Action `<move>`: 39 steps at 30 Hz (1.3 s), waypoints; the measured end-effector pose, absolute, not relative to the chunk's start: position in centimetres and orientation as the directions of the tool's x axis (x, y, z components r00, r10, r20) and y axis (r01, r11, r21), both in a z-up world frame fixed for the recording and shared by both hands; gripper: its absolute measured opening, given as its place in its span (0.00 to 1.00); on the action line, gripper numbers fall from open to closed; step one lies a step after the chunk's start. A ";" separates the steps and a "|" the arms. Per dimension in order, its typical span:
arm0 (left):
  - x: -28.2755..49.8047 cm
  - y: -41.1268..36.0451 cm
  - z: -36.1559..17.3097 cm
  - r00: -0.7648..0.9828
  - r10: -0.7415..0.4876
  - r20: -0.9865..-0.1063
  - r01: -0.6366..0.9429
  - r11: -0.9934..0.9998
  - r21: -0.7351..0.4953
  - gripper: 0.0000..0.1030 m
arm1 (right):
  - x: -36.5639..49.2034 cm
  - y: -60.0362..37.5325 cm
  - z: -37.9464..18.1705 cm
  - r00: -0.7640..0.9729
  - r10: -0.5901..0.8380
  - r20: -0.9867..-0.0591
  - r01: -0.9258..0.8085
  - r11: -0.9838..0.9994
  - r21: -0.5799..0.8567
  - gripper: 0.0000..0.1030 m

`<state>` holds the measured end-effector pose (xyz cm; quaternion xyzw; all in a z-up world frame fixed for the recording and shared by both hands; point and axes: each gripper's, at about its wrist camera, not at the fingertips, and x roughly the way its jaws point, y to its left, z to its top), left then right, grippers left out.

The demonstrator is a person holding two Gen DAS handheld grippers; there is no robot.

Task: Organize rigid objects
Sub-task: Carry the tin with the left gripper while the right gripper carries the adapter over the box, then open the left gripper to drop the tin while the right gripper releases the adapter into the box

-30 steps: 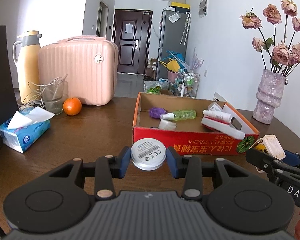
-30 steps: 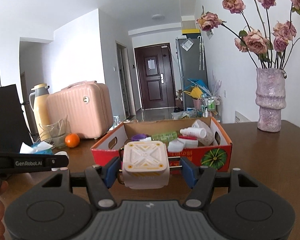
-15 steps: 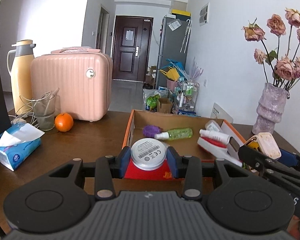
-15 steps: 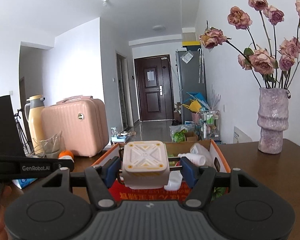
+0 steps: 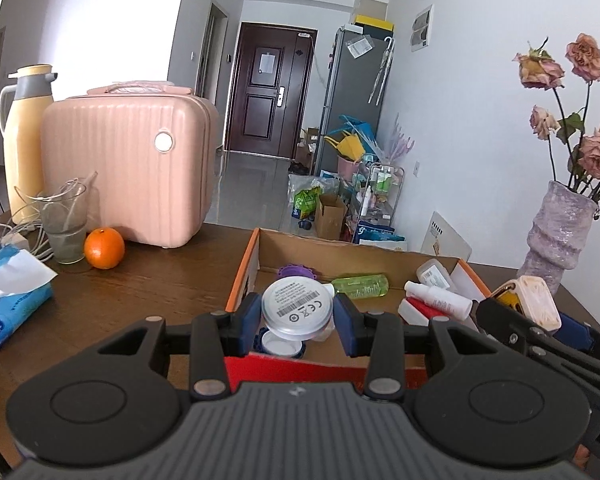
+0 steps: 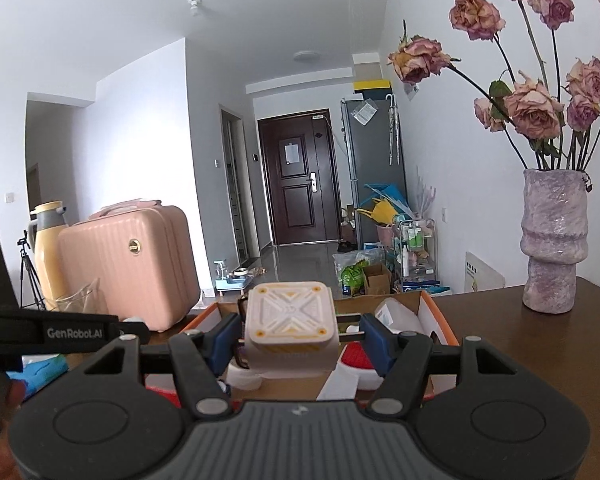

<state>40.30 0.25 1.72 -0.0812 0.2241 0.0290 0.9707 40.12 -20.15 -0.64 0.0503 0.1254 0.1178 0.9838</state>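
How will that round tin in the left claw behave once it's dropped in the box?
The round tin looks rigid and smooth-sided, so it may slip. Set on edge it could roll; laid flat in the cardboard box it should stay put.

Left gripper: black linkage arms, silver pivot screws, blue finger pads, ribbed grey housing with two round black discs. Right gripper: identical build; white "GenRobot.AI" lettering marks the black side bar.

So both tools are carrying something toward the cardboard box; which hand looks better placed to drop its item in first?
Probably the left. The left tool holds the round silver tin already past the cardboard box front wall, over its floor. The right tool holds the cream square case near the box's right end, above crowded bottles.
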 end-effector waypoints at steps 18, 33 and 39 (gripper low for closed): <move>48.4 -0.4 -0.4 0.870 0.051 -0.491 -0.118 0.987 -0.107 0.39 | 48.7 -20.8 -2.2 0.925 0.221 -0.310 -0.189 0.973 0.129 0.62; 52.9 -0.9 -3.3 0.832 0.059 -0.552 -0.094 0.995 -0.036 0.39 | 53.3 -21.9 -3.8 0.889 0.175 -0.423 -0.143 0.984 0.107 0.62; 53.3 -1.0 -4.3 0.817 0.066 -0.573 -0.094 0.995 -0.018 0.39 | 53.7 -22.0 -4.8 0.868 0.170 -0.467 -0.136 0.985 0.106 0.62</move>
